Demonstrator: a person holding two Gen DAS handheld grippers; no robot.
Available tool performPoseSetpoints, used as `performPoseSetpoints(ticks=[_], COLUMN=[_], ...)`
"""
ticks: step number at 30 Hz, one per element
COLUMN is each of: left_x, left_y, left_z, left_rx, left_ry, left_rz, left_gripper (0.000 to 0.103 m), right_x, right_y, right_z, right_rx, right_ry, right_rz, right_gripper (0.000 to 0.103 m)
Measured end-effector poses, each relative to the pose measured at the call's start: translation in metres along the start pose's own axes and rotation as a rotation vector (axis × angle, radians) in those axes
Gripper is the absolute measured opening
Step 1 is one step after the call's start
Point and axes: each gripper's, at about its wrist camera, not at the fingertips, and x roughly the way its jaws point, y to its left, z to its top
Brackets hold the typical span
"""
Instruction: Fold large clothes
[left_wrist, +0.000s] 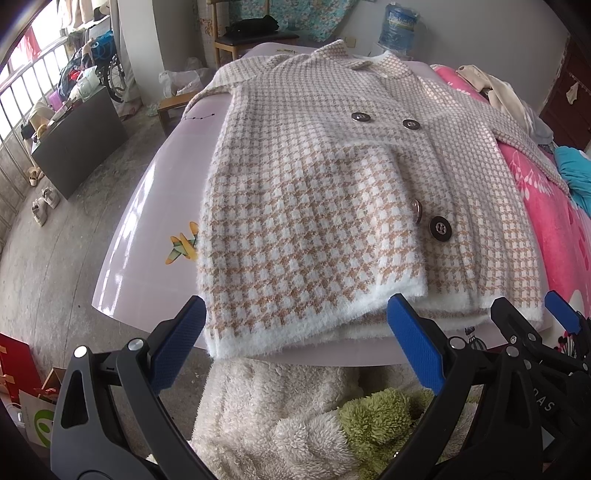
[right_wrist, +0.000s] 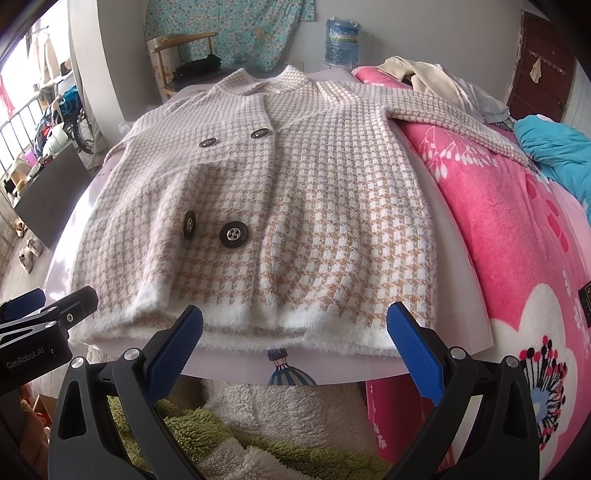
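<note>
Jaws spread wide and empty, the left gripper (left_wrist: 295, 332) and right gripper (right_wrist: 295, 334) hover just short of the white hem of a fuzzy beige-and-white houndstooth coat (right_wrist: 295, 192), lying flat, buttons up, on a glossy pale-pink surface (left_wrist: 147, 221) beside a pink floral blanket (right_wrist: 517, 240).

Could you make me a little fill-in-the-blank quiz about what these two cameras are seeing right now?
1. The checked coat shows ____ dark buttons on its front.
2. Both the left gripper and the right gripper have jaws that are ____.
3. One sleeve stretches out over a blanket that is mainly ____.
4. The fingers' pads are coloured ____.

Missing words: four; open; pink; blue
</note>
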Motion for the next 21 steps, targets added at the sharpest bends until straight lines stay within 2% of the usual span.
performPoseSetpoints(ticks=[15, 17, 21], left_x=[0.005, 0.007, 0.016], left_y=[0.003, 0.005, 0.01], left_z=[0.001, 0.002, 0.011], left_rx=[-0.005, -0.009, -0.019], left_ry=[0.006, 0.009, 0.003], left_rz=[0.003, 0.0, -0.005], left_gripper=[0.095, 0.095, 0.095], right_x=[0.001, 0.0, 0.0], right_y=[0.001, 0.001, 0.001], right_z=[-0.001, 0.0, 0.011], right_rx=[0.007, 0.01, -0.006], right_ry=[-0.001, -0.011, -0.065], right_rz=[0.01, 0.029, -0.001], right_gripper=[0.097, 0.097, 0.097])
